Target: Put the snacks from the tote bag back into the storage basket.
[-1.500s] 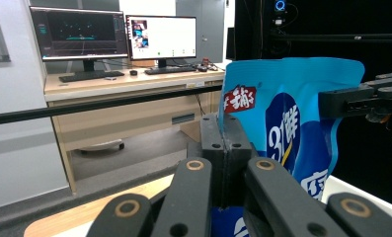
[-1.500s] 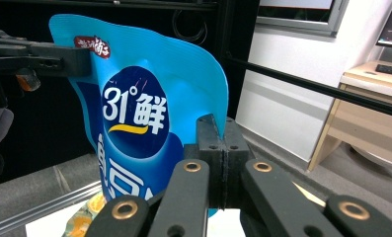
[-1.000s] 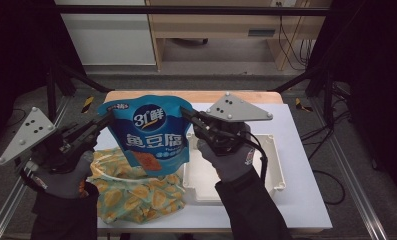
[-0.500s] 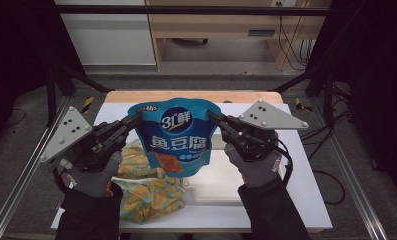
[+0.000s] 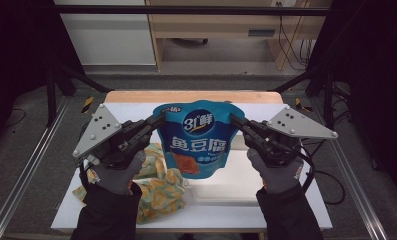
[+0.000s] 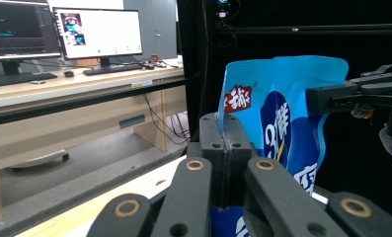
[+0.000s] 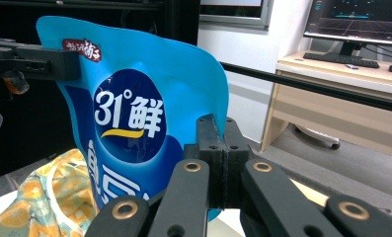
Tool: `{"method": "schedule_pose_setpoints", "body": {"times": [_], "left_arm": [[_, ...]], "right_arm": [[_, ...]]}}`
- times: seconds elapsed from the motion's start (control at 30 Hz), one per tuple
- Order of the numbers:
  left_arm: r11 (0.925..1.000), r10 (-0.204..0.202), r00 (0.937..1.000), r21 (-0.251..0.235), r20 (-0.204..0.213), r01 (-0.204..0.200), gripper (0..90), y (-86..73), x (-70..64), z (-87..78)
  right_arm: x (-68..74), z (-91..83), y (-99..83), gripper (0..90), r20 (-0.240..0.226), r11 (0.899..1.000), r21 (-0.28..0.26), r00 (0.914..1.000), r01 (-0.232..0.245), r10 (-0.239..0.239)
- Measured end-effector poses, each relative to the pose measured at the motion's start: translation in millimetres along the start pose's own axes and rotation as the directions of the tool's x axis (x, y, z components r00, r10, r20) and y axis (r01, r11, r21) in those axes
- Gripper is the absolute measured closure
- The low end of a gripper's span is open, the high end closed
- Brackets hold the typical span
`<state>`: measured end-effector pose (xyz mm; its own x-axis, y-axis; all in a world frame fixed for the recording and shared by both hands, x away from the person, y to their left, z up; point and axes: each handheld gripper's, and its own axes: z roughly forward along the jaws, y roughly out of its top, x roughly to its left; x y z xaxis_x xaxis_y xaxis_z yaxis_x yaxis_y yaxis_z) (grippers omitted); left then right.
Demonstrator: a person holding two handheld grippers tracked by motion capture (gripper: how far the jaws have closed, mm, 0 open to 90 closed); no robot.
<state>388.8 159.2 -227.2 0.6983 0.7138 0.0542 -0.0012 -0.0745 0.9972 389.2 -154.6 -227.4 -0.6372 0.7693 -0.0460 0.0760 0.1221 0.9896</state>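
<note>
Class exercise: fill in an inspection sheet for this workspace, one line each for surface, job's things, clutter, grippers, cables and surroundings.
Surface: white table with a wooden far edge.
Job's things: blue snack bag held upright above the table; orange-patterned bag lying on it.
Clutter: nothing seen.
Grippers: left gripper and right gripper each shut on an upper side edge of the blue snack bag.
Cables: black cable loops from the right gripper.
Surroundings: desks with monitors, black frame rails.

The snack bag point(image 5: 200, 139) hangs between the left tool point(image 5: 158, 120) and right tool point(image 5: 234, 121), above the worktop point(image 5: 236, 200); a patterned bag point(image 5: 156, 187) lies below-left.
</note>
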Motion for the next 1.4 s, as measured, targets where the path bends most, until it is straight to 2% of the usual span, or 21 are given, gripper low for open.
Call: {"method": "schedule_pose_setpoints", "body": {"times": [0.1, 0.13, 0.57, 1.1, 1.4], "left_arm": [[1.0, 0.001, 0.9999, 0.003, 0.011, -0.001, 90.0, -0.2, -4.2, 5.6], [0.9999, -0.011, 0.9998, 0.012, 0.019, 0.011, 90.0, -0.6, -5.9, 7.2], [0.9997, -0.009, 0.9986, 0.025, 0.053, 0.008, 90.0, -5.2, -17.8, 25.4], [0.9981, -0.031, 0.9967, 0.055, 0.074, 0.027, 90.0, -25.8, -20.1, 39.6], [0.9957, -0.024, 0.9962, 0.091, 0.084, 0.016, 90.0, -38.7, -21.5, 47.4]], "right_arm": [[-4.2, -4.8, -2.2, 90.0, 0.012, 1.0, 0.0, 0.9999, -0.001, 0.001], [-5.7, -6.1, -2.8, 90.0, 0.016, 1.0, 0.0, 0.9999, -0.002, 0.002], [-19.4, -21.1, -12.2, 90.0, 0.054, 1.0, 0.006, 0.9985, -0.011, 0.01], [-29.6, -21.3, -32.2, 90.0, 0.069, 0.999, 0.04, 0.9971, -0.033, 0.03], [-34.9, -19.2, -47.9, 90.0, 0.076, 0.996, 0.065, 0.996, -0.053, 0.048]]}}
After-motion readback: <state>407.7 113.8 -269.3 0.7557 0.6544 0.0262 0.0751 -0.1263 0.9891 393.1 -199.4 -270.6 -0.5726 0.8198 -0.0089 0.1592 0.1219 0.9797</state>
